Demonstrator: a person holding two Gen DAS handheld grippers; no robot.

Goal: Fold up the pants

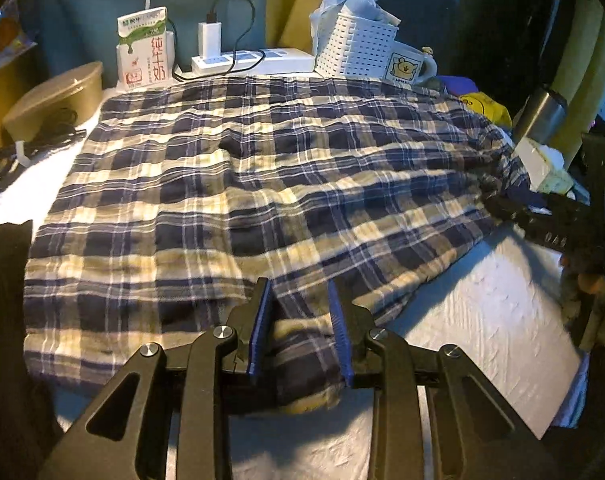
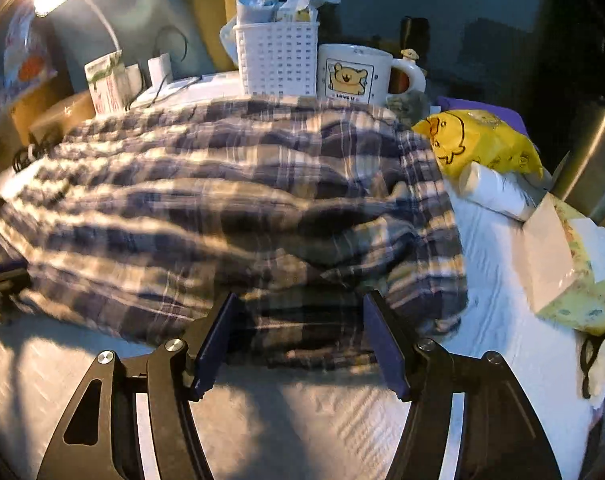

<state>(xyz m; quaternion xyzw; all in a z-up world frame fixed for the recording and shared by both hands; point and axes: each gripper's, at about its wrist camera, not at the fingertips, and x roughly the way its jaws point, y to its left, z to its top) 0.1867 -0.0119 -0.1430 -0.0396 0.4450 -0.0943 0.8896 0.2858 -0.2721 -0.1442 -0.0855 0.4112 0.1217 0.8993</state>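
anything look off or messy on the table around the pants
Yes. The plaid pants lie rumpled, their far edge crowding the mug and white basket. A yellow packet and tissue box clutter the right side.

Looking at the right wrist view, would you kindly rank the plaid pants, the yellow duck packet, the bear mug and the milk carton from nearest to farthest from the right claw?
1. Plaid pants: hem lies between the right claw's open fingers.
2. Yellow duck packet: right, midway back.
3. Bear mug: back, right of centre.
4. Milk carton: far back left.
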